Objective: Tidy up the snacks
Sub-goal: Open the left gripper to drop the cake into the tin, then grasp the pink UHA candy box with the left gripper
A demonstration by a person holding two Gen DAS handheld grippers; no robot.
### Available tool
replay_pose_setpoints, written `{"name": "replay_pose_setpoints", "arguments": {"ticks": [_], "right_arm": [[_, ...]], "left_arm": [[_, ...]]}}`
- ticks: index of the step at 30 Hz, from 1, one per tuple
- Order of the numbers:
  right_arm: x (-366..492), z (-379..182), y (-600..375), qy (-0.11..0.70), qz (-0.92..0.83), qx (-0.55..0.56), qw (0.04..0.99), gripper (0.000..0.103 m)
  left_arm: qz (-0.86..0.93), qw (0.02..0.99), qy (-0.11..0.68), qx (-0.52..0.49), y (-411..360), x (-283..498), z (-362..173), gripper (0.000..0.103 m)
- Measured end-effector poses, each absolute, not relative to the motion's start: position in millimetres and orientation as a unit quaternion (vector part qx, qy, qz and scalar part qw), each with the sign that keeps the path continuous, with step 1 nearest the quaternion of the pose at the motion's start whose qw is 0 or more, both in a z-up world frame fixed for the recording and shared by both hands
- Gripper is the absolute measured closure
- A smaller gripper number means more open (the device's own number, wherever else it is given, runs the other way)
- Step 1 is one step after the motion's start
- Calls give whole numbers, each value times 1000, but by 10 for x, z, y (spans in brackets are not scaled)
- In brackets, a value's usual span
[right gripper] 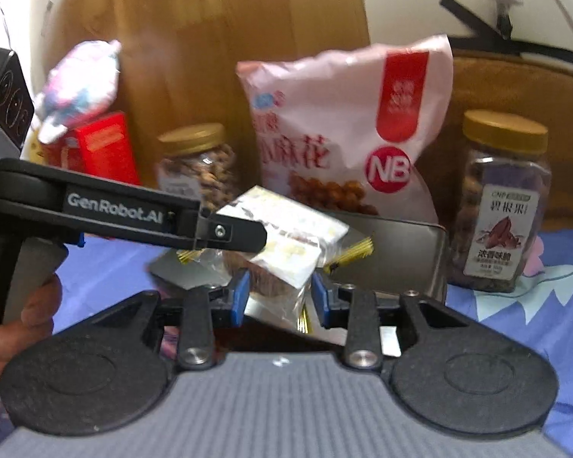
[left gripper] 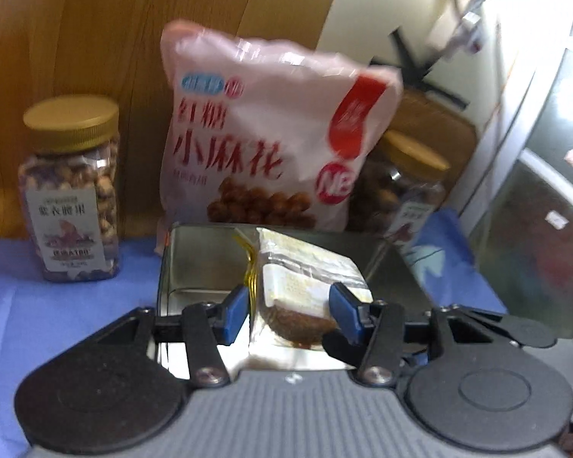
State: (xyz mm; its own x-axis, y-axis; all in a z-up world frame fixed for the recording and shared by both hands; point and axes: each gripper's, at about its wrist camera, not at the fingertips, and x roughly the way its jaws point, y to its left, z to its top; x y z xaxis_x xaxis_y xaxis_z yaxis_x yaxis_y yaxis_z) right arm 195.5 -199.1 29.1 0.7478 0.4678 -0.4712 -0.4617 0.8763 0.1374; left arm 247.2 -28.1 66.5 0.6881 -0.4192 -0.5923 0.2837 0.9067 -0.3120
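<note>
My left gripper (left gripper: 291,311) is shut on a clear-wrapped brown cake packet (left gripper: 298,290) and holds it over a shiny metal tin (left gripper: 195,263). My right gripper (right gripper: 280,297) is shut on a second wrapped cake packet (right gripper: 282,267) above the same metal tin (right gripper: 401,252). The left gripper's arm (right gripper: 133,213) crosses the right wrist view from the left, its tip at another packet (right gripper: 286,217). A pink snack bag (left gripper: 263,137) stands behind the tin and also shows in the right wrist view (right gripper: 347,122).
A nut jar with a gold lid (left gripper: 70,191) stands left of the tin, another jar (left gripper: 405,187) to the right. The right wrist view shows the jars (right gripper: 198,164) (right gripper: 500,202), a red box (right gripper: 107,149) and a pastel bag (right gripper: 80,84). A blue cloth (left gripper: 57,305) covers the table.
</note>
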Motion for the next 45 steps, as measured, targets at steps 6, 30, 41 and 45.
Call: {"name": "replay_pose_setpoints", "arguments": {"ticks": [6,30,41,45], "right_arm": [[1950,246,-2056,250,229,30,940,63],[1894,-159,-1451,377,243,31,893,46],[1465,127,-1296,294,255,16,921,48],[983,331,-1298,227,266,-10,937,54]], "left_arm": [[-195,908,355,-107,-178,2432,605,53],[-157,873,419,-195,849,2139,13,54],[-165,902,362,-167,871,1659,393,64],[-164,917,325,-166,938,1219,583,64]]}}
